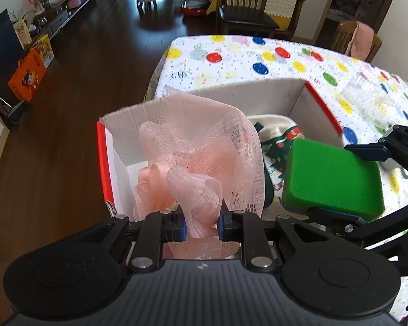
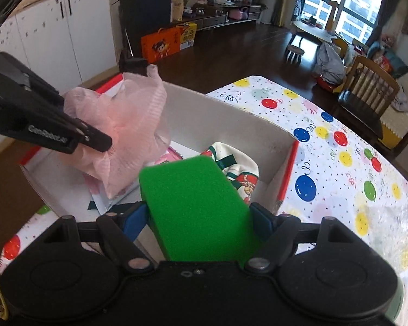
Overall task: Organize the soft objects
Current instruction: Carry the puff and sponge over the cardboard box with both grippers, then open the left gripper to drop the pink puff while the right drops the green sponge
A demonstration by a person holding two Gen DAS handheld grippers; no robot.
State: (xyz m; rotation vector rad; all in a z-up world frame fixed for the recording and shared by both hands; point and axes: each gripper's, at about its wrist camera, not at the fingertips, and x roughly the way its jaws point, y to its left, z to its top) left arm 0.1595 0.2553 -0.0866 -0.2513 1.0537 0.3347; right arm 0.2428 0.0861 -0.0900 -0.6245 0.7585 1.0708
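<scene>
Left wrist view: my left gripper (image 1: 201,224) pinches the pink mesh bath pouf (image 1: 201,160) over the cardboard box (image 1: 258,92), and the pouf hides much of the box floor. Right wrist view: my right gripper (image 2: 200,218) clamps the green sponge (image 2: 195,203) above the box, half covering a printed cloth (image 2: 239,171) inside.

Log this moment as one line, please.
left gripper: shut on pink mesh puff | right gripper: shut on green sponge | both over cardboard box | printed cloth inside
</scene>
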